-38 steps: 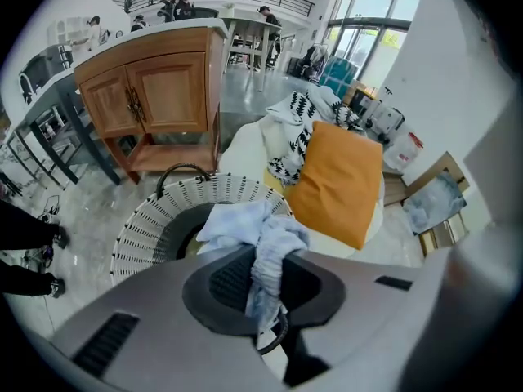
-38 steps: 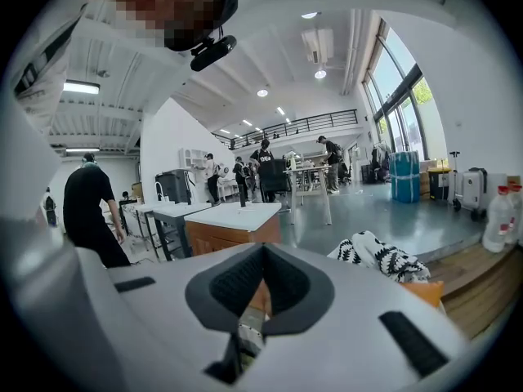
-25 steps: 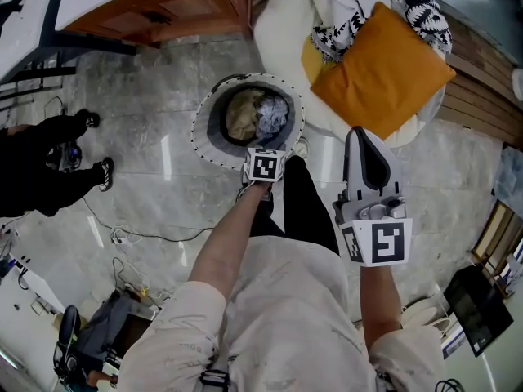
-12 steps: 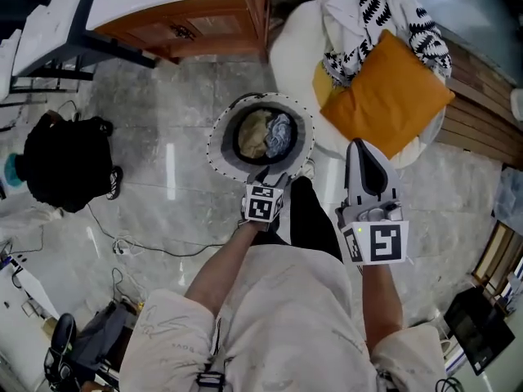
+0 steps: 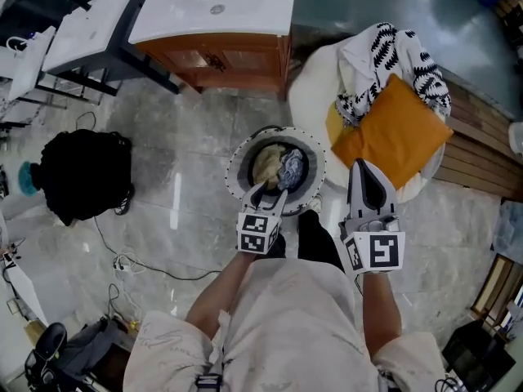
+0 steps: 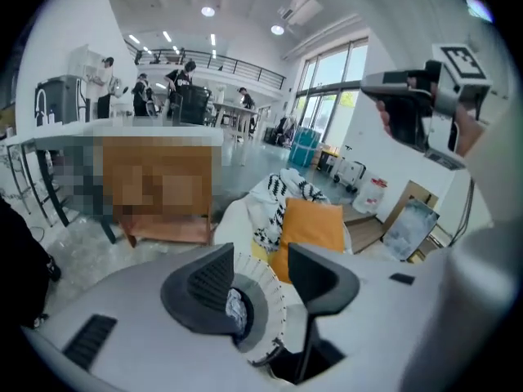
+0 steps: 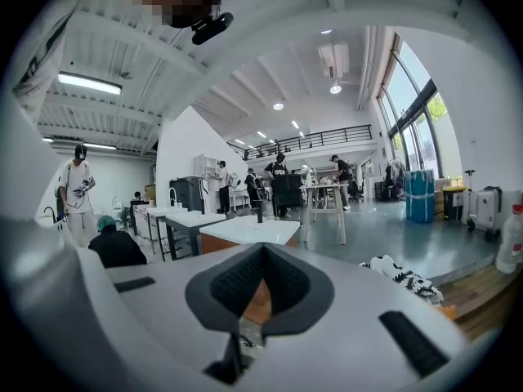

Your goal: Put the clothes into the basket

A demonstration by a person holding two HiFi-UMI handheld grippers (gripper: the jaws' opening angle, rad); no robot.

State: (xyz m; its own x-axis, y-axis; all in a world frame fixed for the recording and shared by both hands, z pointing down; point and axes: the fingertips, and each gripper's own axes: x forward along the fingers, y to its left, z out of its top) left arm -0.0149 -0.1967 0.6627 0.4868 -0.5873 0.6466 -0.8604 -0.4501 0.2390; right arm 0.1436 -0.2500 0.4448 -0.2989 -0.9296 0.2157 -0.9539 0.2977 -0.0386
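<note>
Left tongs [image 5: 269, 193] are held over the near edge of a round basket with a white dotted rim [image 5: 235, 163]. Their two jaws are spread apart, and nothing is gripped between them. Right tongs [image 5: 364, 168] are held off to the right of the basket, in front of an orange square cushion [image 5: 392, 133]. Their jaws are pressed together with nothing caught between them. The basket is set on a grey marble floor [image 5: 180, 121]. A beige cloth [image 5: 265, 163] and a grey-blue cloth [image 5: 292, 168] are seen lying side by side inside the basket. The cushion is laid on a big white soft seat [image 5: 315, 96] just behind the basket. A black-and-white patterned cloth [image 5: 392, 51] is piled on the seat too, partly under the cushion.
</note>
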